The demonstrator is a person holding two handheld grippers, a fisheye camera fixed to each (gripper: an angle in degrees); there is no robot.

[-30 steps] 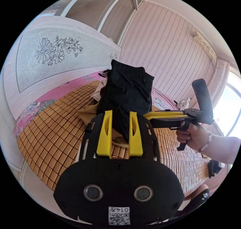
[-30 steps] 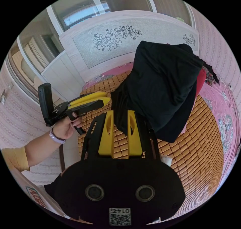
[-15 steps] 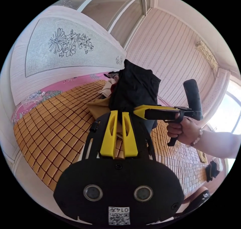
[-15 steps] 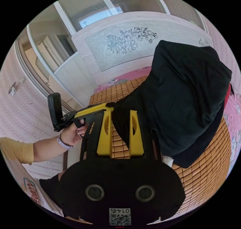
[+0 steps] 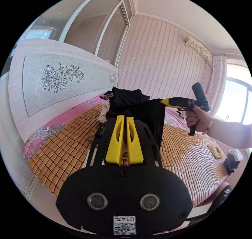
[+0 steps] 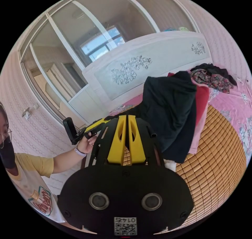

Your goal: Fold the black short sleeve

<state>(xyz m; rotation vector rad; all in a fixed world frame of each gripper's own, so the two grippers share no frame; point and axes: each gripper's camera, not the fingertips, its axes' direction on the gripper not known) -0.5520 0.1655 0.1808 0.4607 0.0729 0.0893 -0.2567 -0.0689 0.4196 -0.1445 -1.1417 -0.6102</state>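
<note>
While the left gripper (image 5: 124, 117) pinches one top corner of the black short-sleeve shirt (image 5: 148, 118), the right gripper (image 6: 127, 117) clamps the other, so the cloth hangs spread between them above the woven bed mat (image 5: 181, 157), probably to straighten it before laying it flat near the clothes pile (image 6: 210, 76) by the headboard (image 6: 157, 58).

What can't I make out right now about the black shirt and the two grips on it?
- Black shirt, left gripper view: its lower part is hidden behind the left gripper and its mount.
- Same shirt, right gripper view: the edge pinched by the right gripper sits behind the jaws, so sleeve or hem is unclear.
- Clothes pile near the headboard: too small to sort.
- Red garment: mostly covered by the shirt.
</note>
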